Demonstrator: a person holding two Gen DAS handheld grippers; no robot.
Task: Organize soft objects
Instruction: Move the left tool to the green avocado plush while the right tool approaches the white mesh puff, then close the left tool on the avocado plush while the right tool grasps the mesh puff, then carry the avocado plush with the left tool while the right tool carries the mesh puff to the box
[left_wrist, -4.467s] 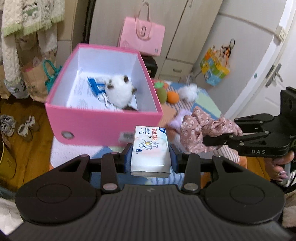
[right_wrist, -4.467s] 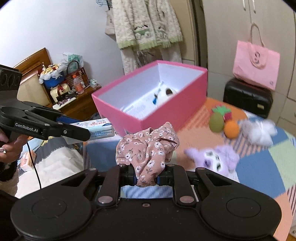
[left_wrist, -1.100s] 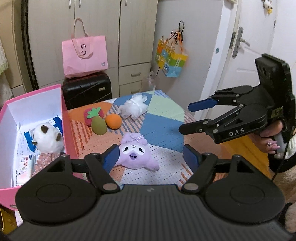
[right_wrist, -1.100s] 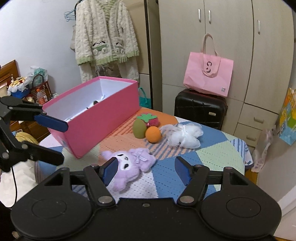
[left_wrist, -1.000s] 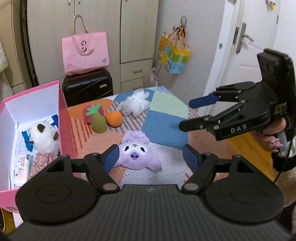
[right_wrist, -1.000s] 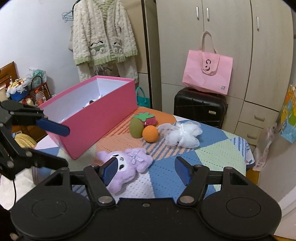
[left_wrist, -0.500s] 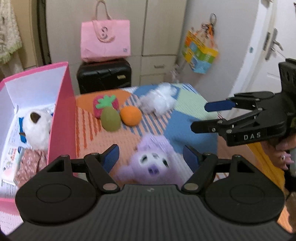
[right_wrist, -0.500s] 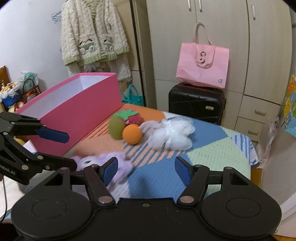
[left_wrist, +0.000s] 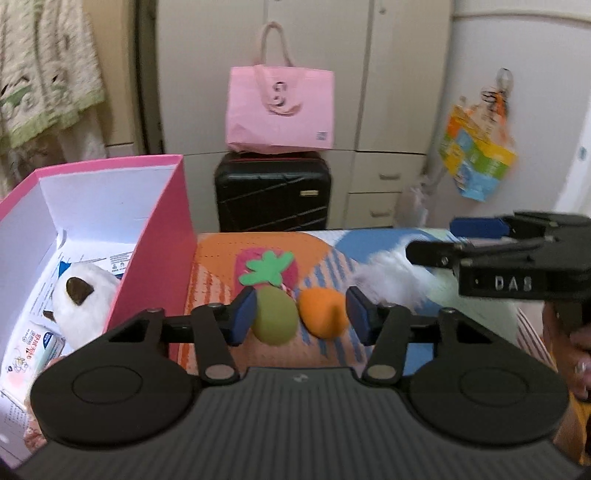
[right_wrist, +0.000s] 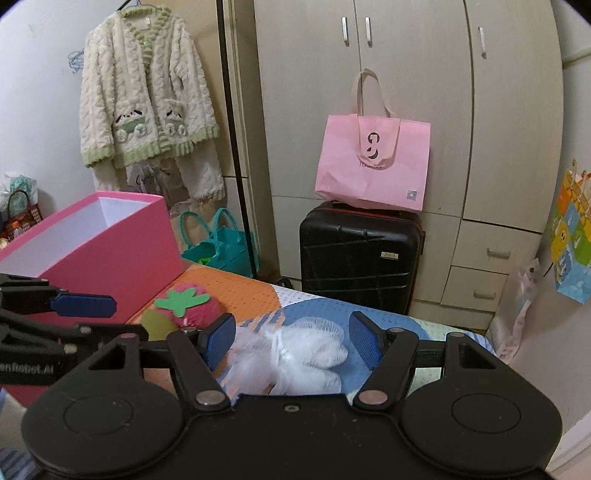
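My left gripper (left_wrist: 301, 317) hangs low over the patchwork table, its jaws closing. A green pear-shaped toy (left_wrist: 275, 321) and an orange ball (left_wrist: 323, 314) lie side by side between its blue pads, and I see no firm squeeze on either. A strawberry toy (left_wrist: 271, 269) sits just behind them. My right gripper (right_wrist: 291, 339) is open, with a white mesh pouf (right_wrist: 299, 354) between its fingers, untouched. The pink box (left_wrist: 155, 236) at the left holds a white plush (left_wrist: 85, 299) and a tissue pack (left_wrist: 29, 343).
A black suitcase (right_wrist: 360, 254) with a pink tote bag (right_wrist: 373, 162) on top stands just beyond the table's far edge. A teal bag (right_wrist: 218, 247) sits on the floor by the wardrobe. A colourful bag (left_wrist: 476, 147) hangs at the right.
Both grippers moved forward and down over the table, and the purple plush dropped out of view. The left jaws narrowed around the green and orange toys. The right gripper now frames the white pouf.
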